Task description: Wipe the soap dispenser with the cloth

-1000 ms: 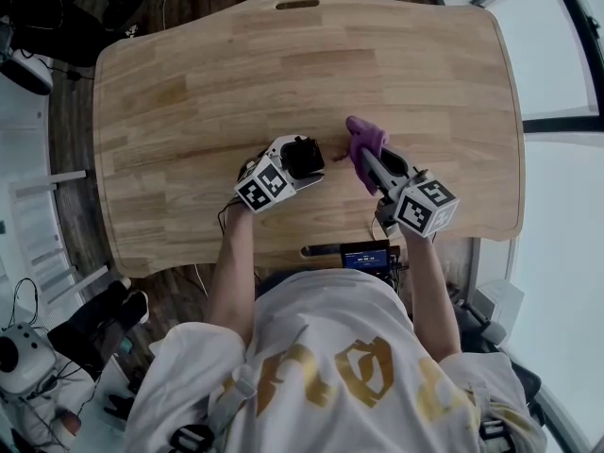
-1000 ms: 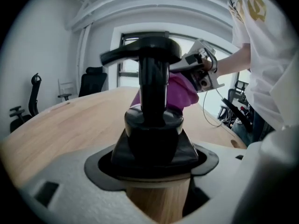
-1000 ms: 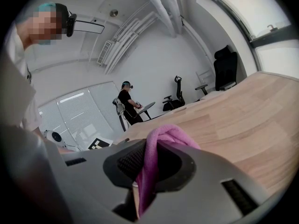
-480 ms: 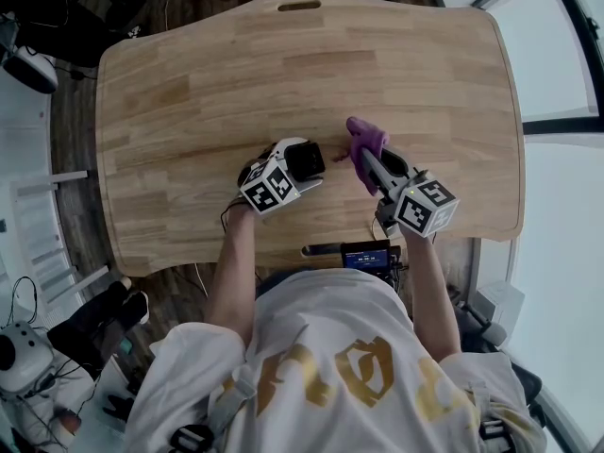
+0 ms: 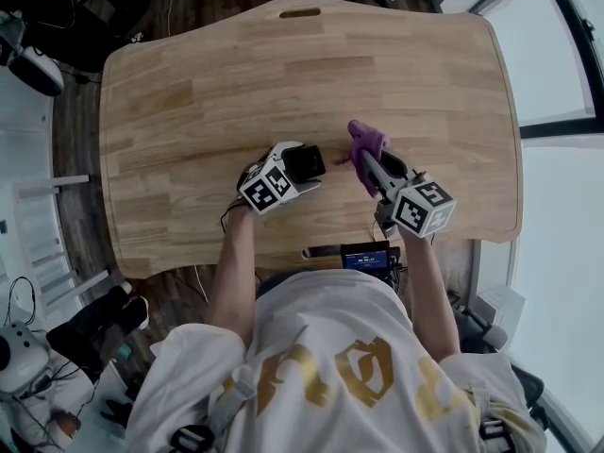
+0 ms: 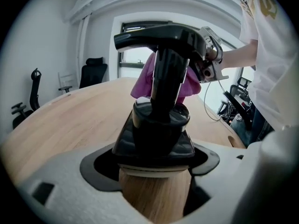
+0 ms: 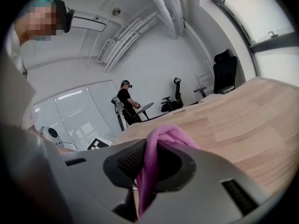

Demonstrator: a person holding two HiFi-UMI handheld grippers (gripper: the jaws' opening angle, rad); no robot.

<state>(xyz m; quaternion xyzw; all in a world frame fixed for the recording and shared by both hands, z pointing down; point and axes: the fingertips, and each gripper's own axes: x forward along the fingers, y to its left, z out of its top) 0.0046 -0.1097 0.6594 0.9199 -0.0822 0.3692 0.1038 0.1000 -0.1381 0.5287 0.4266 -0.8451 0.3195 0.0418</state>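
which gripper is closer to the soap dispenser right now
Left. The left gripper is shut on the soap dispenser itself; the right gripper, shut on the pink cloth, sits just beside the pump head.

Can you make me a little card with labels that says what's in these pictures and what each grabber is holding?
Place: wooden table
Left gripper: shut on the soap dispenser, which stands upright
Right gripper: shut on the cloth
Soap dispenser look: black pump top, wood-coloured body
Cloth colour: pink-purple
Cloth and soap dispenser: close together; whether they touch cannot be told
Who: a person in a white shirt holds both grippers
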